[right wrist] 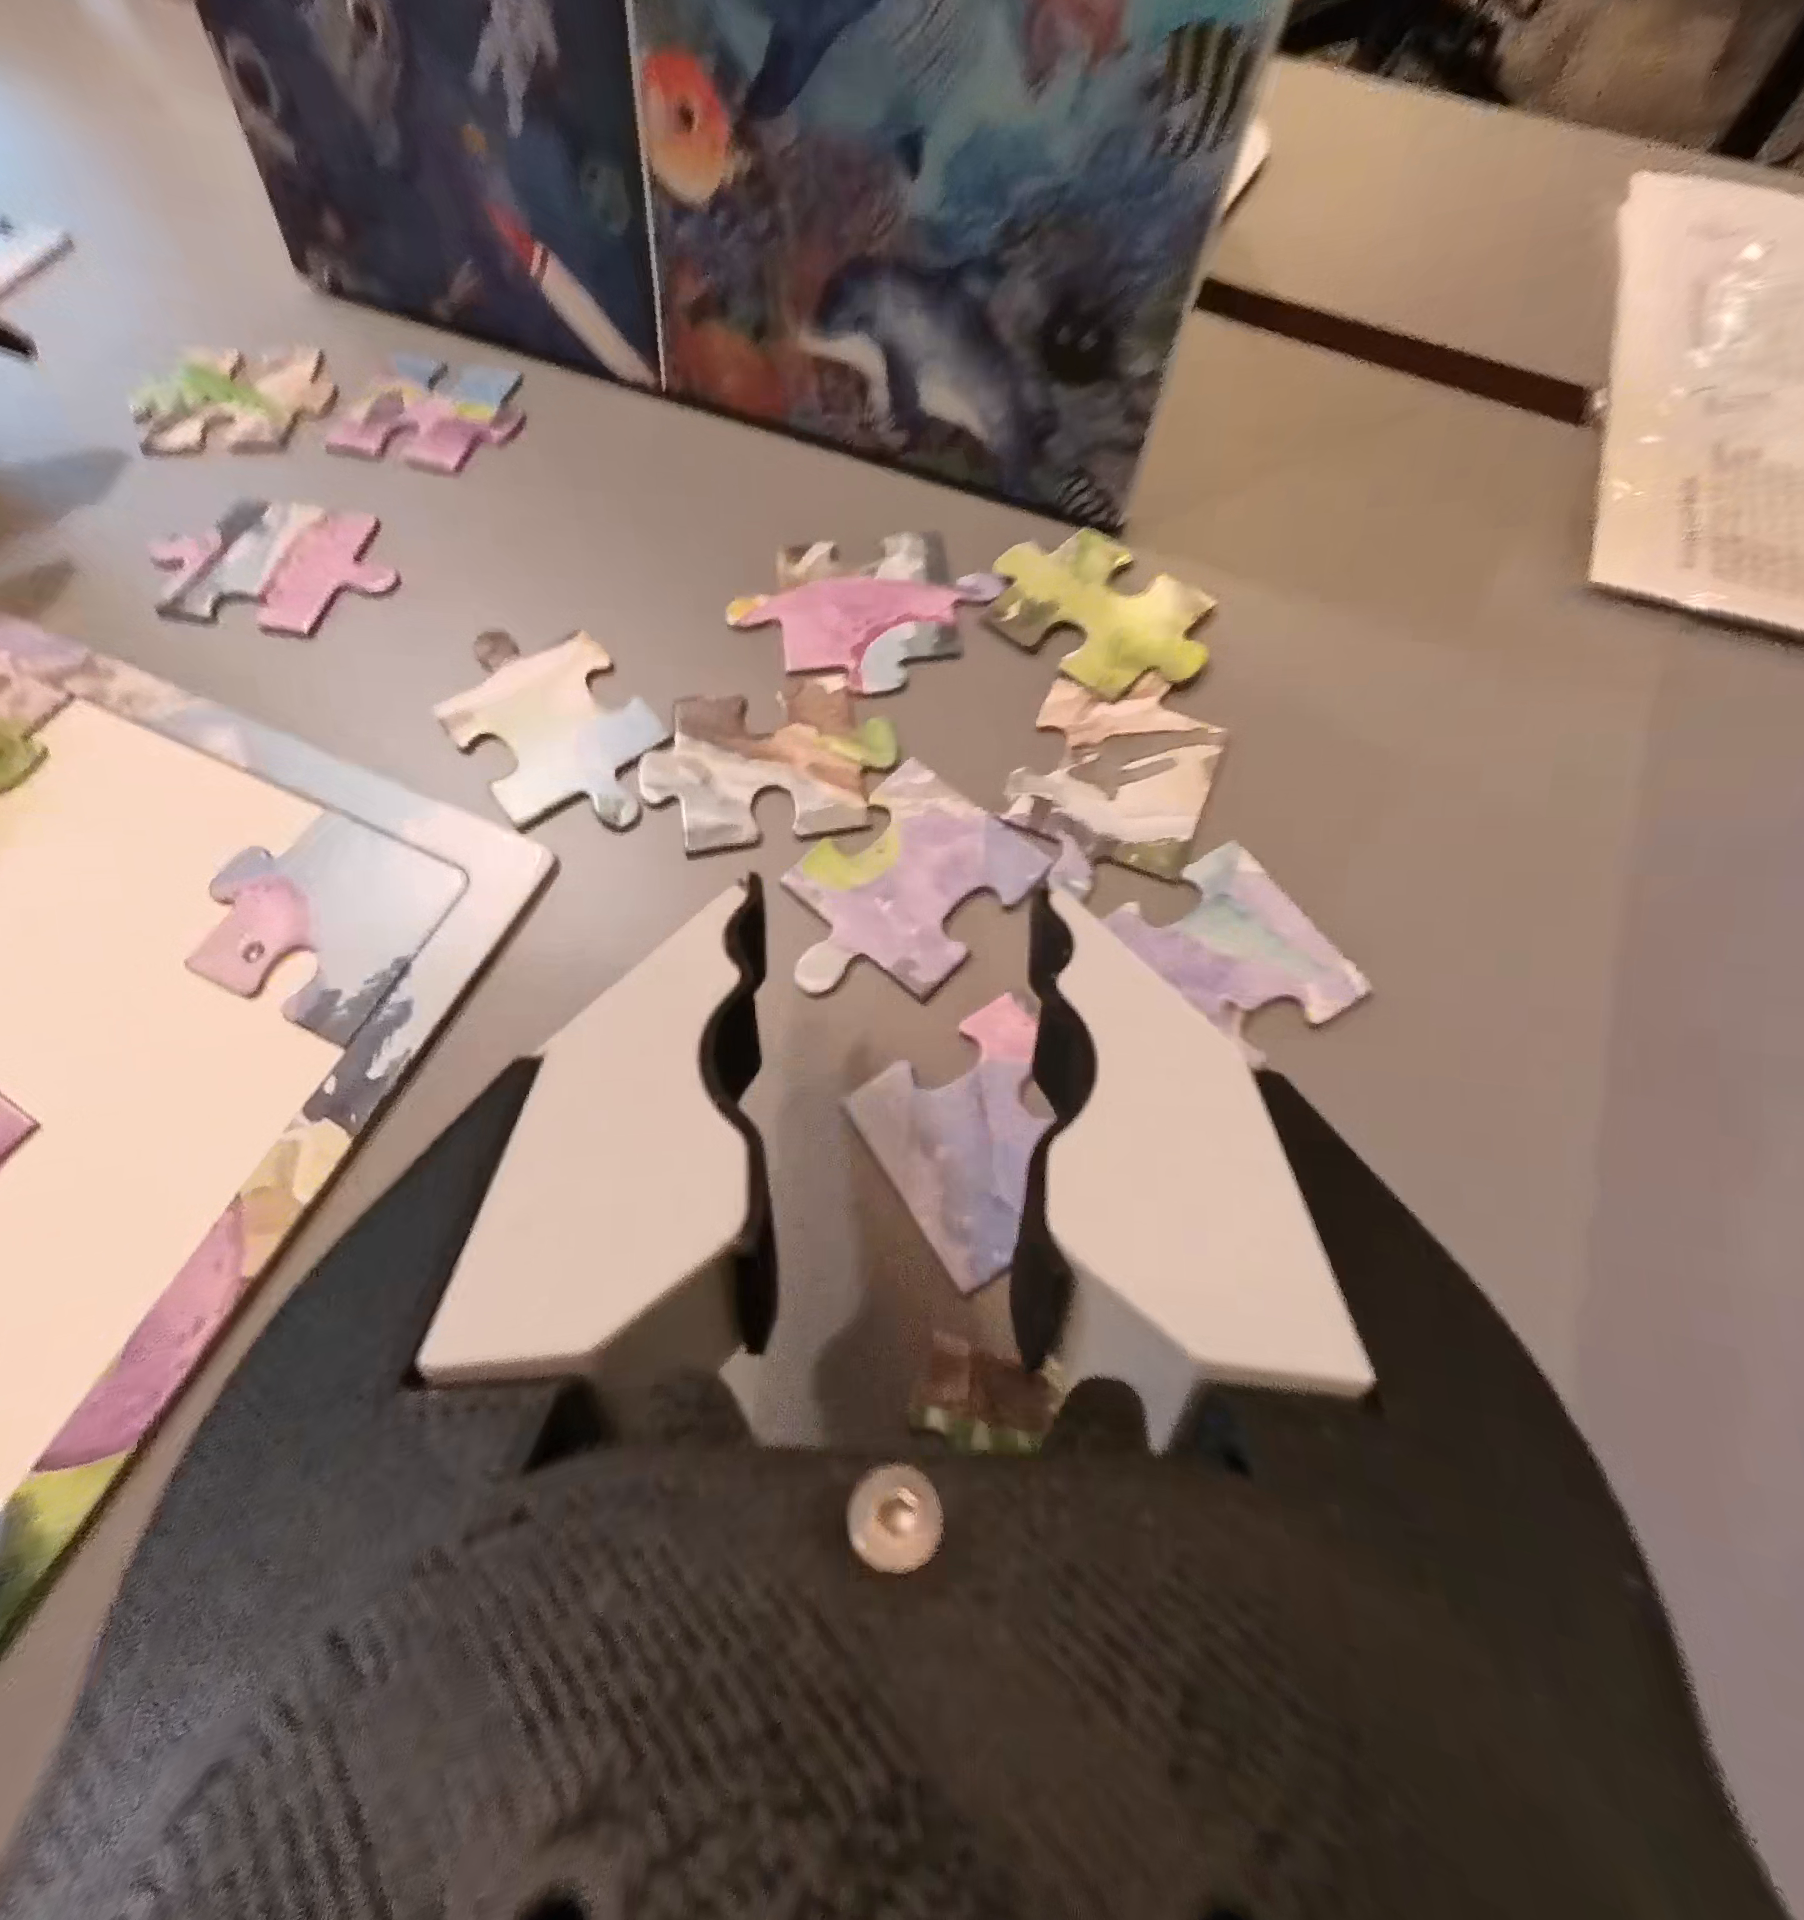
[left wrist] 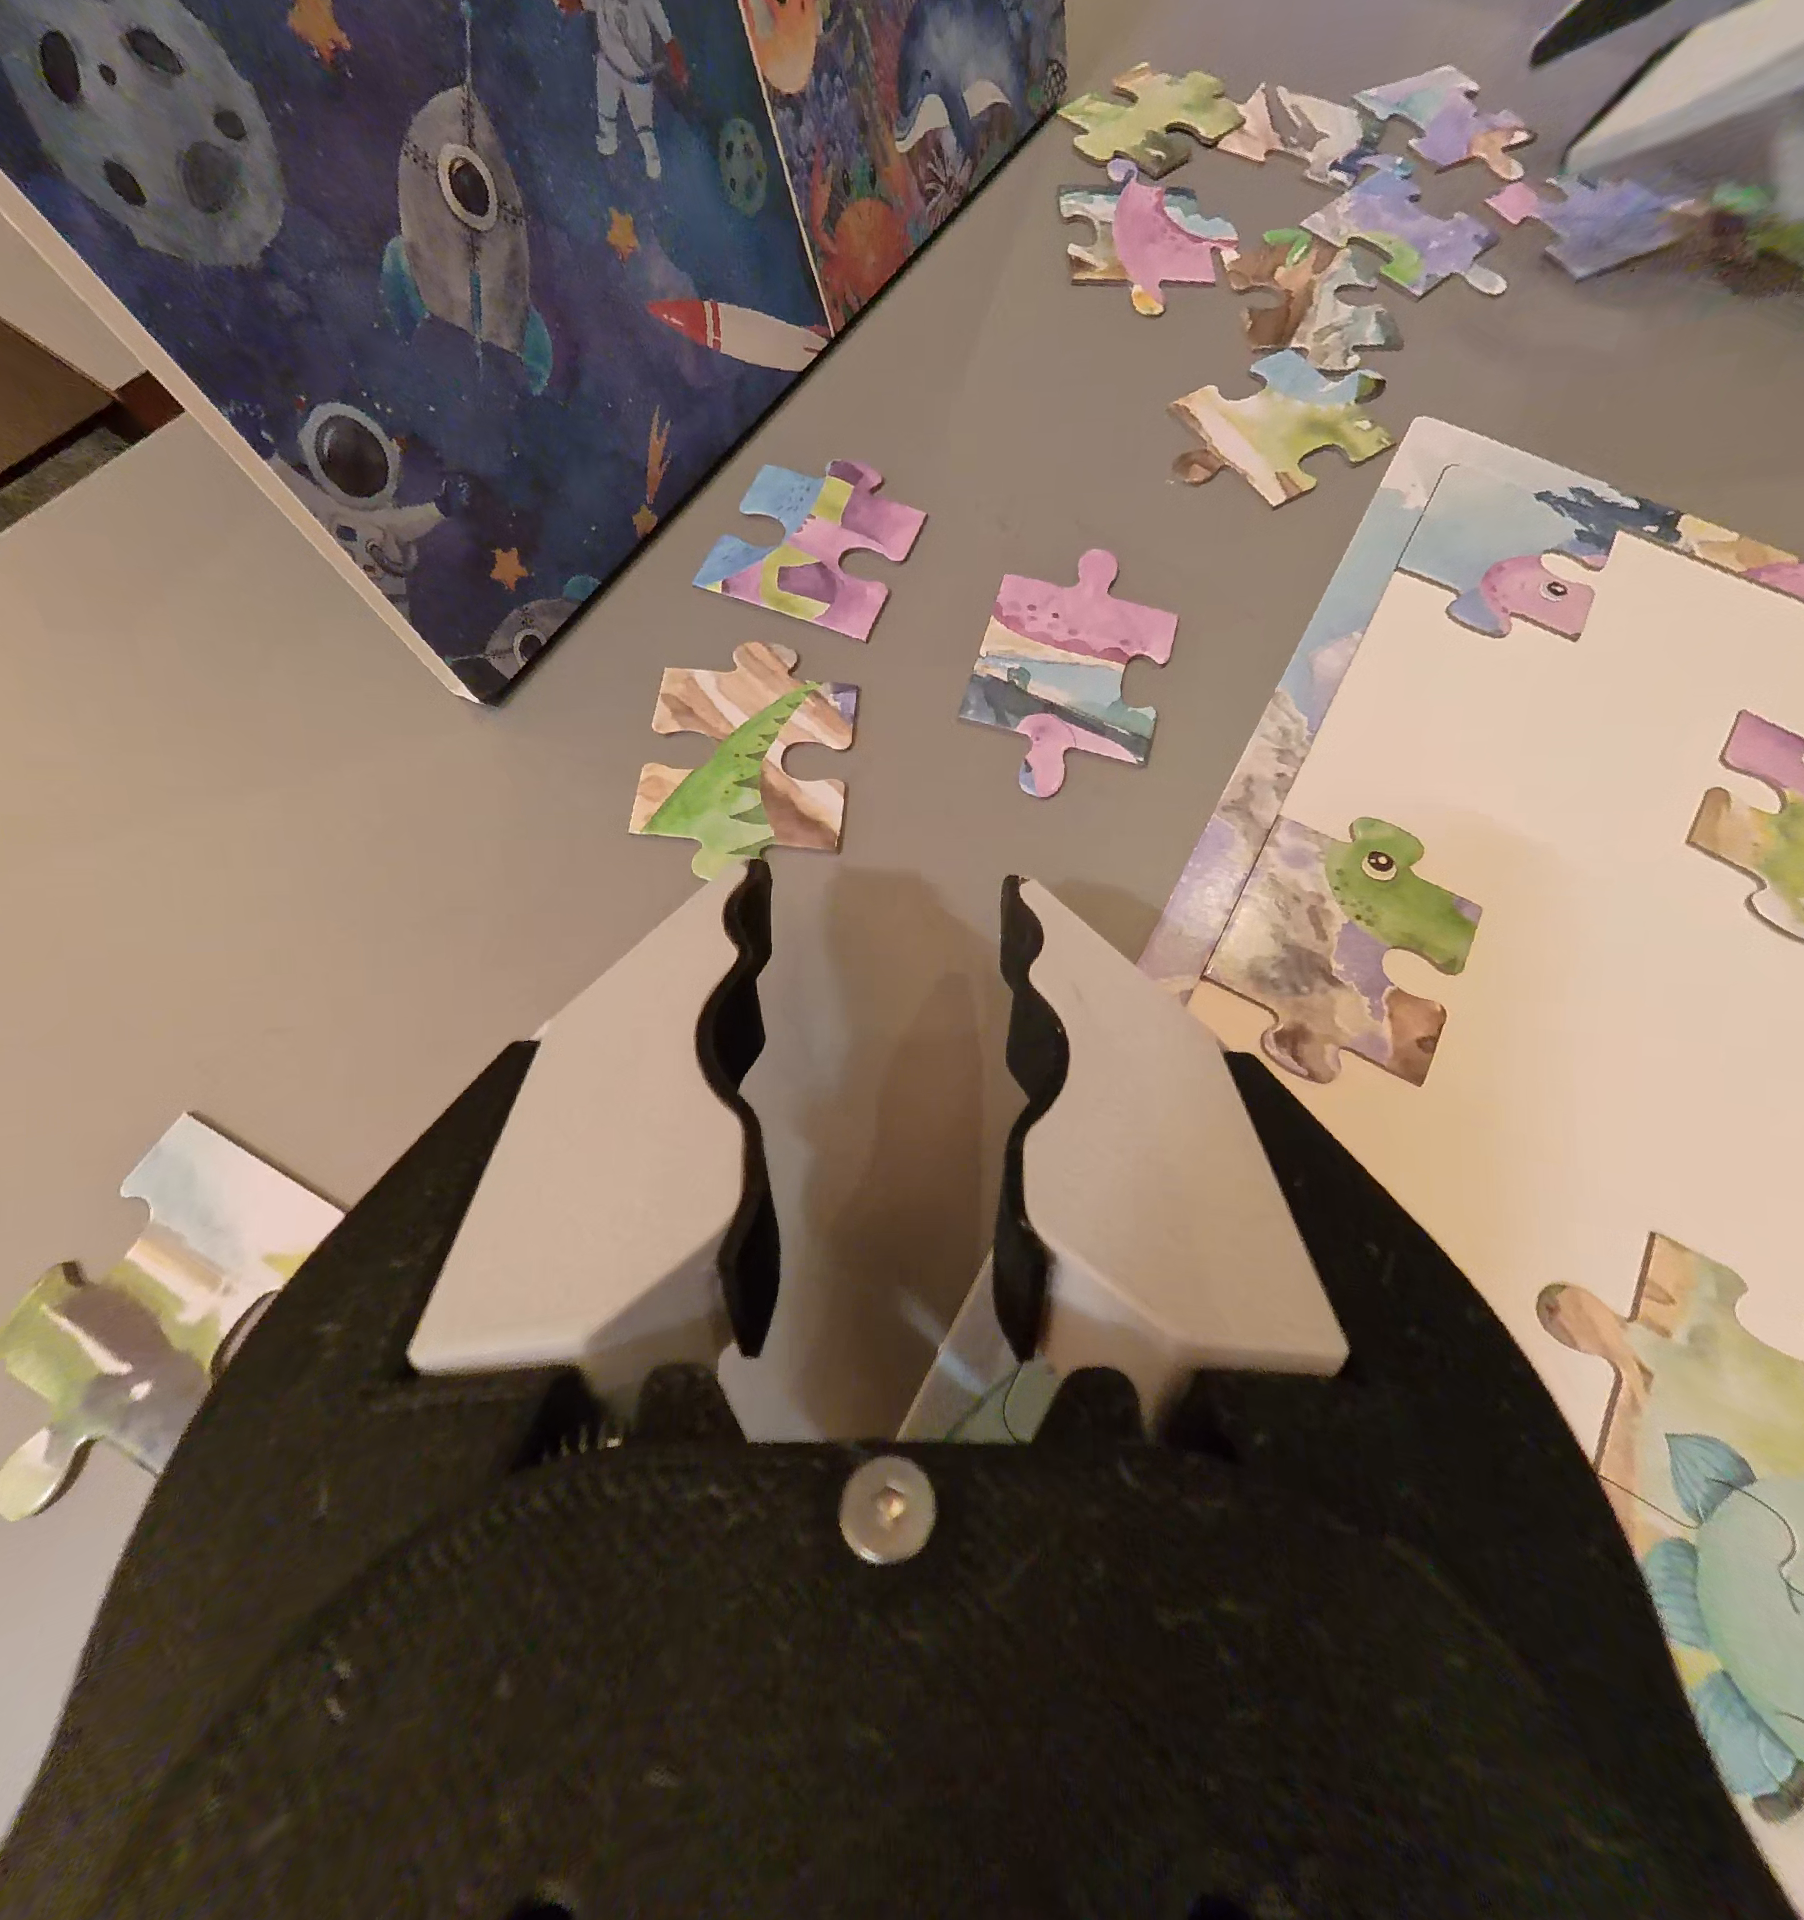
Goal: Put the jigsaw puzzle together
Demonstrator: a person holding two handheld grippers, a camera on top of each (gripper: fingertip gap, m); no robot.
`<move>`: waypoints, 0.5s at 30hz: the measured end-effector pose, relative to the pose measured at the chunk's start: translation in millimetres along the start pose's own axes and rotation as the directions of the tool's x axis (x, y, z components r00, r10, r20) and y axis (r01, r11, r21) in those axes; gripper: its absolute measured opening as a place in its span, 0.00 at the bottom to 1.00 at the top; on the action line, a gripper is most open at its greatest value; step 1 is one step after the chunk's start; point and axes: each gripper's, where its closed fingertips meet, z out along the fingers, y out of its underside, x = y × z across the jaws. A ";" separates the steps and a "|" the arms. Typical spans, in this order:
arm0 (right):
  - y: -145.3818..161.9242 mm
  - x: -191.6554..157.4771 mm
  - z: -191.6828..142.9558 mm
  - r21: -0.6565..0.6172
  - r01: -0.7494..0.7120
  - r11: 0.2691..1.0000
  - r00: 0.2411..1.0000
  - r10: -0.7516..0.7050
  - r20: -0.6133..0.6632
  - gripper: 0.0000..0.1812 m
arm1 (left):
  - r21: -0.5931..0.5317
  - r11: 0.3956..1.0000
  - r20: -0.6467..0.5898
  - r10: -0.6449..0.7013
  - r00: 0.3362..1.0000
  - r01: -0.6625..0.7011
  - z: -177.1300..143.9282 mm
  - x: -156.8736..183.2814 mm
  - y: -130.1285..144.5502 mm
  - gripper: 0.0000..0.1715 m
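Observation:
The puzzle tray (left wrist: pixel 1293 717) lies at the right in the left wrist view, with a cream base and a few pieces set in it, among them a green dinosaur-head piece (left wrist: pixel 1365 935). My left gripper (left wrist: pixel 882 883) is open and empty over the grey table, its tips just short of a green-and-brown piece (left wrist: pixel 742 769). My right gripper (right wrist: pixel 893 904) is open above a cluster of loose pieces. A purple piece (right wrist: pixel 965 1153) lies between its fingers, against the right one. Another purple piece (right wrist: pixel 908 894) lies at the tips. The tray's corner (right wrist: pixel 503 862) shows at the left there.
A tall space-and-sea printed box (left wrist: pixel 441 312) stands at the back. Two more loose pieces (left wrist: pixel 815 551) (left wrist: pixel 1069 675) lie before it. One piece (left wrist: pixel 150 1320) lies at my left gripper's left. The right gripper (left wrist: pixel 1708 94) shows at the top right. A bagged paper sheet (right wrist: pixel 1729 416) lies far right. The gap from one gripper's tips to the other's is roughly 30 cm.

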 end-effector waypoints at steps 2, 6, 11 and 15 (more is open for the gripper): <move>6.9 -6.0 8.0 -0.048 0.033 0.998 0.999 -0.033 -0.001 0.30 | -0.001 1.000 0.001 0.002 1.000 -0.002 0.1 0.1 0.2 0.25; 21.3 -10.9 19.8 -0.133 0.008 0.991 1.000 -0.007 0.012 0.32 | -0.003 1.000 0.003 0.005 1.000 -0.005 0.2 0.3 0.5 0.25; 20.1 -6.2 20.7 -0.129 -0.001 0.992 1.000 -0.002 -0.020 0.27 | -0.006 1.000 0.006 0.009 1.000 -0.008 0.5 0.3 0.8 0.25; 20.4 -6.5 19.7 -0.127 0.000 0.992 1.000 -0.002 -0.017 0.20 | -0.007 1.000 0.007 0.010 1.000 -0.010 0.6 0.3 1.0 0.25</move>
